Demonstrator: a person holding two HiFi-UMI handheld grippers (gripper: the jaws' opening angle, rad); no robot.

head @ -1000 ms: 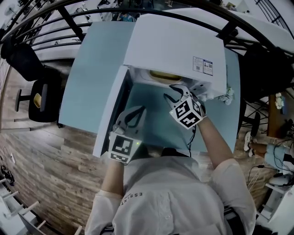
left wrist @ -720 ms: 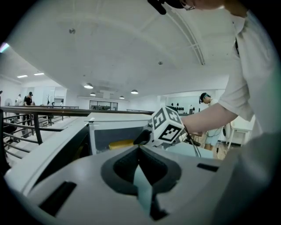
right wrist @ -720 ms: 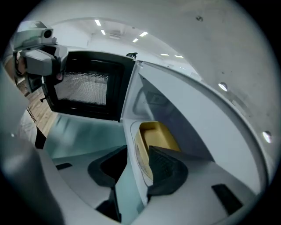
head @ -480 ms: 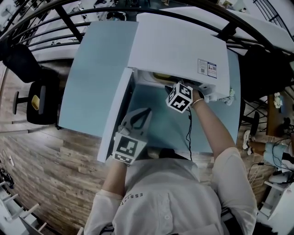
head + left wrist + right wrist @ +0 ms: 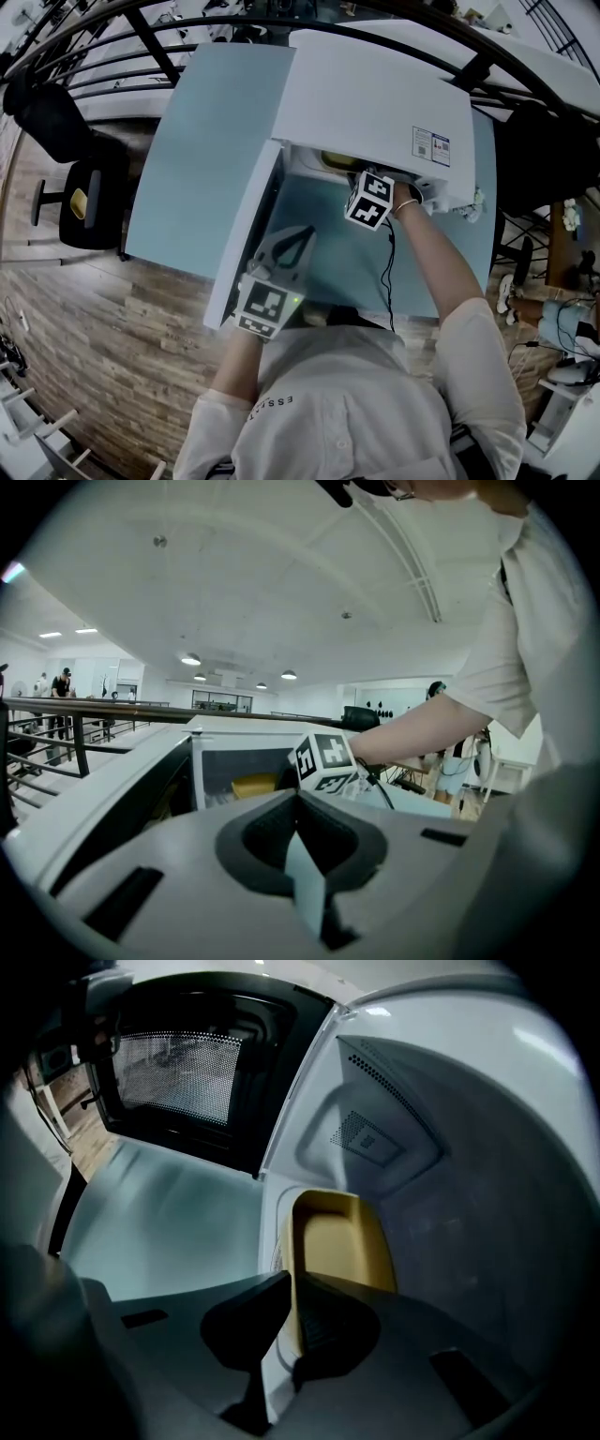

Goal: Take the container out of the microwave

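The white microwave (image 5: 375,103) stands on a pale blue table (image 5: 206,141) with its door (image 5: 246,234) swung open to the left. Inside lies a yellow container (image 5: 342,1241), its edge also showing in the head view (image 5: 336,161) and the left gripper view (image 5: 253,785). My right gripper (image 5: 289,1283) reaches down into the cavity; its jaws are closing, with the container's near rim pinched between them. In the head view only its marker cube (image 5: 370,199) shows. My left gripper (image 5: 302,234) hovers over the table beside the door, shut with nothing in it.
A black office chair (image 5: 80,202) stands on the wooden floor left of the table. A dark railing (image 5: 141,42) curves behind the table. The microwave's right wall (image 5: 469,1147) lies close beside the container.
The right gripper went from open in front of the microwave down into the cavity, rolling as it went; its jaws are now hidden inside. The left gripper stayed put.
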